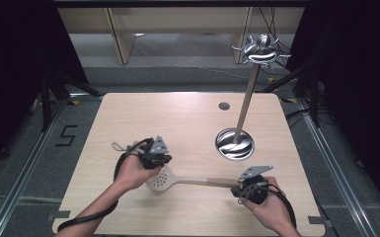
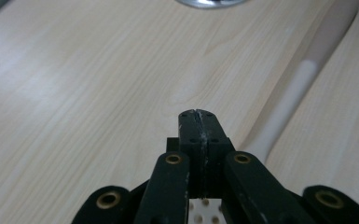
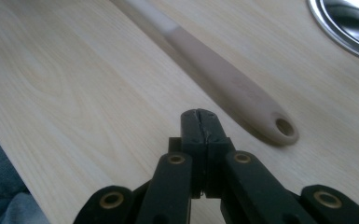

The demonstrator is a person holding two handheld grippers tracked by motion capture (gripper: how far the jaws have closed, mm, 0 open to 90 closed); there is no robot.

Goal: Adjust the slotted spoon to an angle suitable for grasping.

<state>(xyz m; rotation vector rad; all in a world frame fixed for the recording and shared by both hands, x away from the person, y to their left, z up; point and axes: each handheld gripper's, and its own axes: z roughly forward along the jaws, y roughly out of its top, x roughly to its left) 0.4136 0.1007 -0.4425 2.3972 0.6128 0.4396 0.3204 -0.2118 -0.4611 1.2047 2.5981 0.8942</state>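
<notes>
While both stand shut:
Left gripper: empty, over skimmer head.
Right gripper: empty, beside handle end.

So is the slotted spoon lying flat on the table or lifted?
Flat: the slotted spoon rests on the table, handle end down in the right gripper view.

I'm looking down on a pale wooden table with rounded corners and a small round grommet near its far edge. Grey carpeted floor runs around it, with metal rails along the left and right sides of the frame. A black number marking sits on the floor at the left. Dark curtains close in the upper left and upper right. Across the top I see light wooden furniture legs, evenly lit.
</notes>
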